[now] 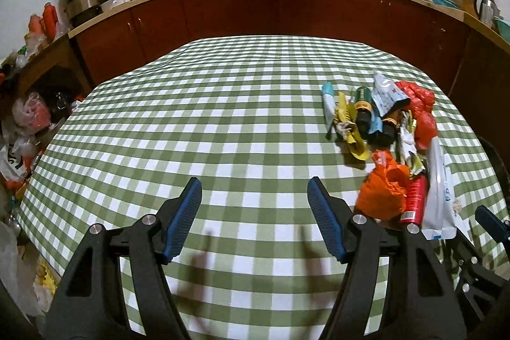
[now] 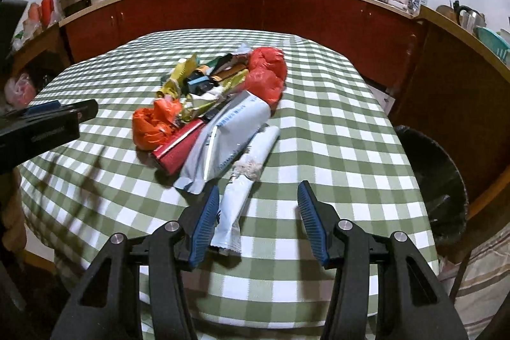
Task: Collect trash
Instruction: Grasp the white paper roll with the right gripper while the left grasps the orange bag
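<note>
A pile of trash (image 2: 210, 104) lies on the green checked table (image 2: 334, 129): an orange plastic bag (image 2: 153, 123), a red bag (image 2: 267, 72), a red tube (image 2: 178, 148), white pouches (image 2: 223, 136) and dark bottles (image 2: 204, 78). The pile also shows at the right of the left wrist view (image 1: 392, 142). My right gripper (image 2: 258, 219) is open just above the table, its left finger beside a white wrapper (image 2: 236, 199). My left gripper (image 1: 255, 212) is open and empty over bare cloth, left of the pile.
A black-lined trash bin (image 2: 430, 180) stands off the table's right edge. Red-brown cabinets (image 1: 255, 8) with a cluttered counter run behind the table. Bags and clutter (image 1: 28, 117) sit on the floor at left. The left gripper body (image 2: 41, 123) shows at left in the right wrist view.
</note>
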